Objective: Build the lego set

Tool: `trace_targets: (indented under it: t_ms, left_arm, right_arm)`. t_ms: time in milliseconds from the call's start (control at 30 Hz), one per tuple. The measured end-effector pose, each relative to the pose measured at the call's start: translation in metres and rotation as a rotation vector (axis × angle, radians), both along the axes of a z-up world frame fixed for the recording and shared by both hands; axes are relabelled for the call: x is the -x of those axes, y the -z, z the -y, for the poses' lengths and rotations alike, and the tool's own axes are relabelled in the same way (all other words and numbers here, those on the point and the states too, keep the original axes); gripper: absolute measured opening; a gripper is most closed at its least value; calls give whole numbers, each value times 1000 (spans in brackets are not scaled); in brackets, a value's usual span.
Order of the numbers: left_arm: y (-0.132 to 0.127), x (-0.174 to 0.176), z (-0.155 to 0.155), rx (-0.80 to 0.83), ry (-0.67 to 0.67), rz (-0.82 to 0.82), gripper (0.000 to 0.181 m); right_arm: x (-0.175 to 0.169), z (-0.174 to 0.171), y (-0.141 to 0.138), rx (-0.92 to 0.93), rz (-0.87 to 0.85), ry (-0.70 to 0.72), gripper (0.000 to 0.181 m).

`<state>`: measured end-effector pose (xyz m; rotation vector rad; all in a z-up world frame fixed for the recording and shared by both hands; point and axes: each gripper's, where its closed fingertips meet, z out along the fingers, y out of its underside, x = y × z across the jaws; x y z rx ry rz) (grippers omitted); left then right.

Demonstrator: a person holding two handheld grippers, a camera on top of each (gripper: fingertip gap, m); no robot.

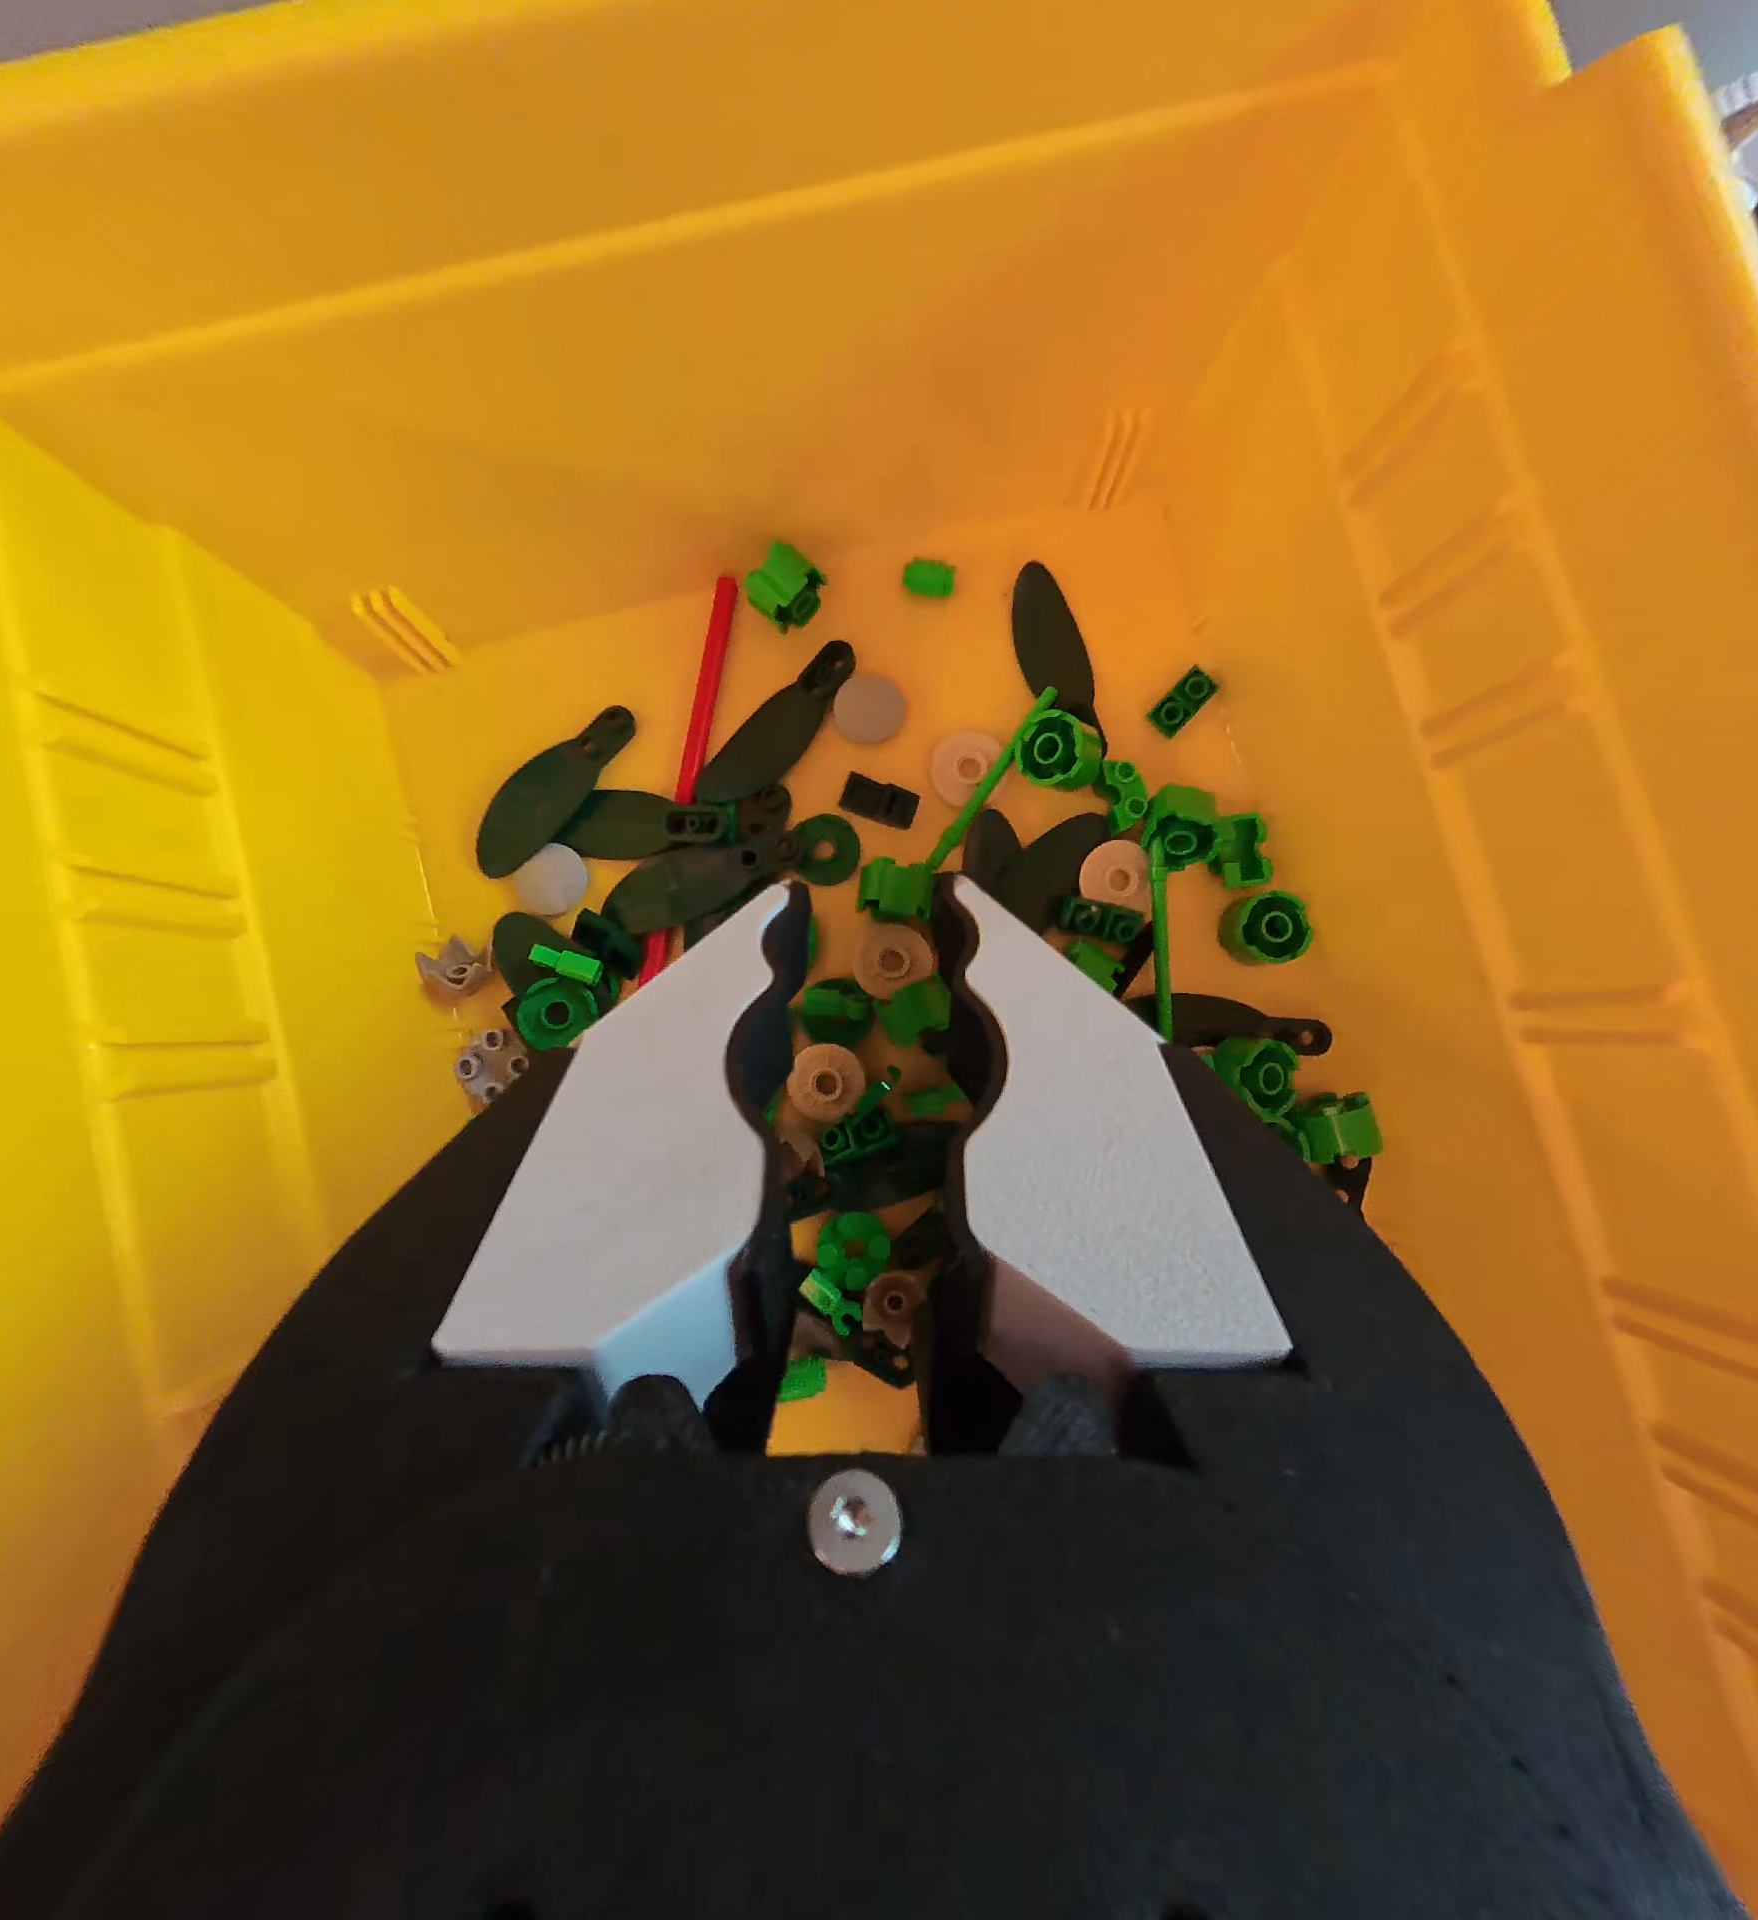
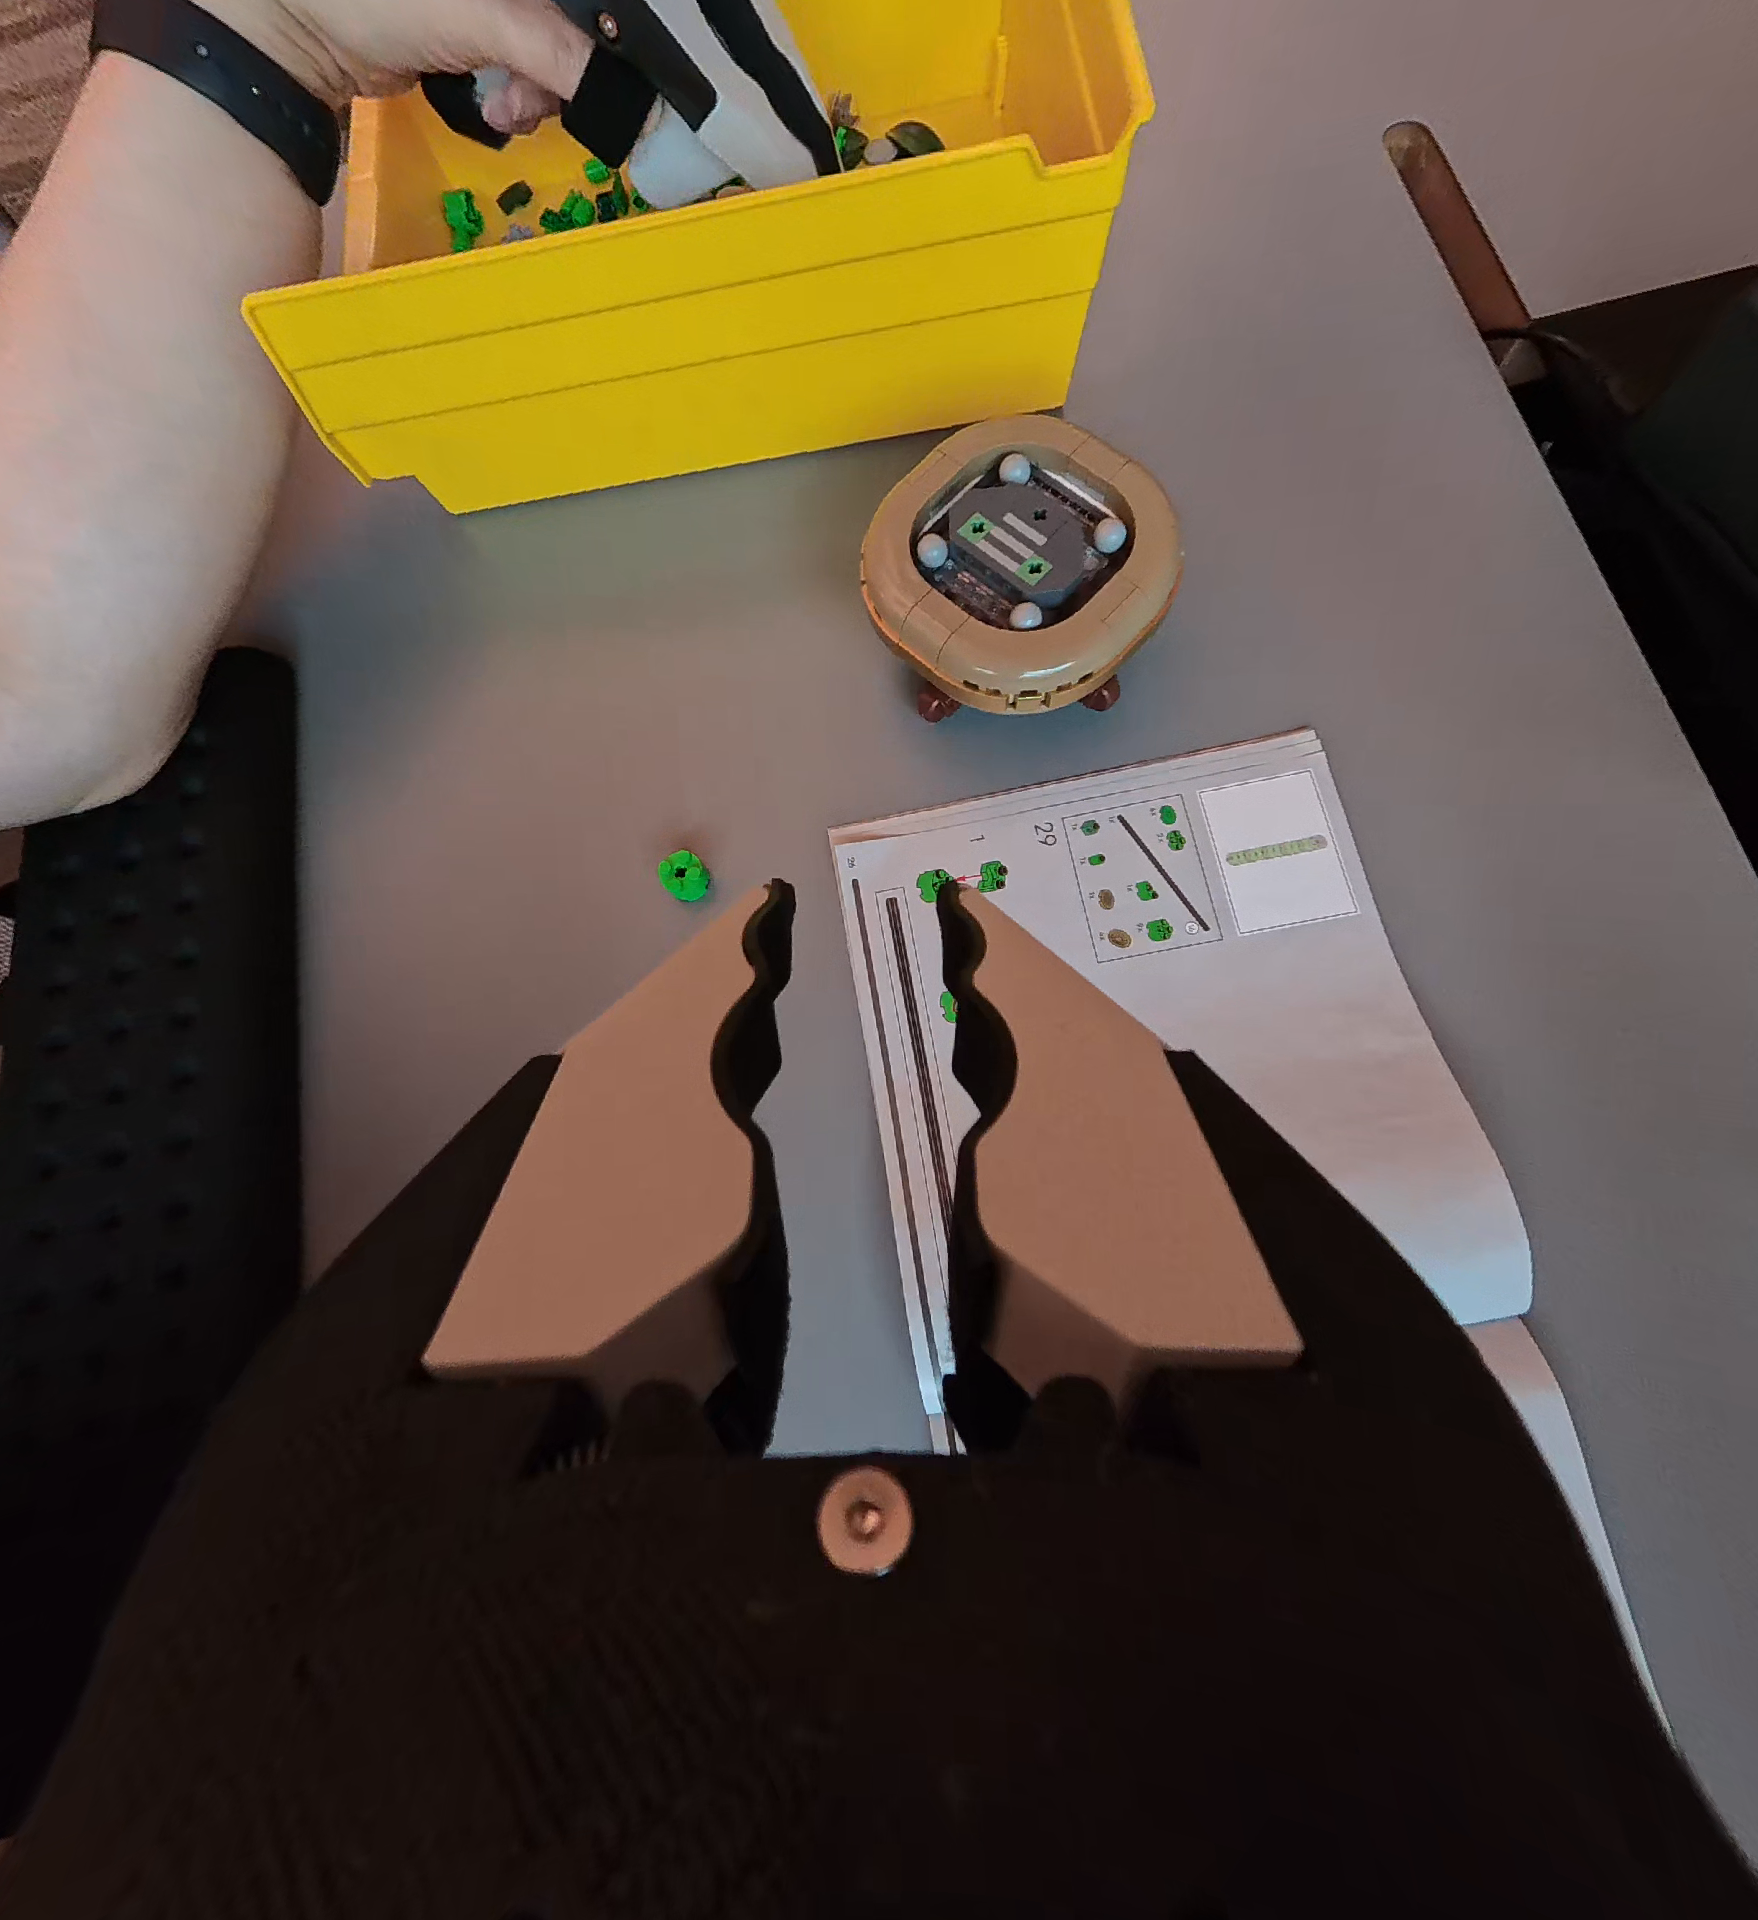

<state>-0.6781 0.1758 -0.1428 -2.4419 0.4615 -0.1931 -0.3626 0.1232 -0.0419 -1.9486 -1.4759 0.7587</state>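
Note:
My left gripper (image 1: 870, 894) is open and empty, reaching down into the yellow bin (image 1: 646, 364) above loose pieces: dark green leaves (image 1: 553, 790), bright green round bricks (image 1: 1267, 927), tan round plates (image 1: 890, 958) and a red rod (image 1: 700, 717). A bright green clip piece (image 1: 890, 883) lies just beyond its tips. My right gripper (image 2: 859, 894) is open and empty above the grey table, between a green round brick (image 2: 685, 875) on its left and the instruction booklet (image 2: 1218, 987) on its right. The tan pot build (image 2: 1020, 561) stands beyond. The left gripper also shows inside the bin (image 2: 729, 114).
The yellow bin (image 2: 709, 343) sits at the table's far left. A person's forearm (image 2: 96, 468) with a black wristband crosses the left side. A black ridged bar (image 2: 137, 1039) lies below it. A dark chair (image 2: 1706, 499) stands past the table's right edge. The grippers' ends are close to 35 cm from one another. The red rod (image 1: 700, 717) lies around 5 cm away from my left fingertips.

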Motion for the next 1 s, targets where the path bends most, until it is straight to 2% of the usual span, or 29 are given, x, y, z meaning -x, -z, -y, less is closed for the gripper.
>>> trace_targets:
  t_ms: [200, 333, 467, 600, 700, 767, 800, 900, 1000]
  left_arm:
    - [12, -3, 2, 24, 37, 26, 21]
    - [10, -12, 0, 0, 75, 72, 18]
    - [16, -11, 4, 35, 75, 68, 15]
    - [11, -5, 5, 16, 68, 23, 14]
    - [-22, -8, 3, -79, 69, 44, 14]
    - [-67, -24, 5, -221, 122, 102, 13]
    - [-94, -40, 10, -307, 191, 149, 13]
    - [-163, -104, 56, -555, 554, 294, 13]
    - [-193, -151, 119, -704, 937, 387, 13]
  right_arm:
    - [-2, -1, 0, 2, 2, 3, 28]
    - [-2, 0, 1, -4, 8, 3, 28]
    - [-3, 0, -1, -7, 6, 6, 28]
    - [-3, 0, -4, -15, -1, 6, 27]
    - [-2, 0, -6, -35, -3, 5, 27]
    - [3, 0, -14, -92, -19, -1, 26]
    - [8, 1, -21, -129, -46, -16, 26]
    - [36, 16, -60, -302, -228, -98, 26]
    - [73, 67, -105, -458, -505, -291, 27]
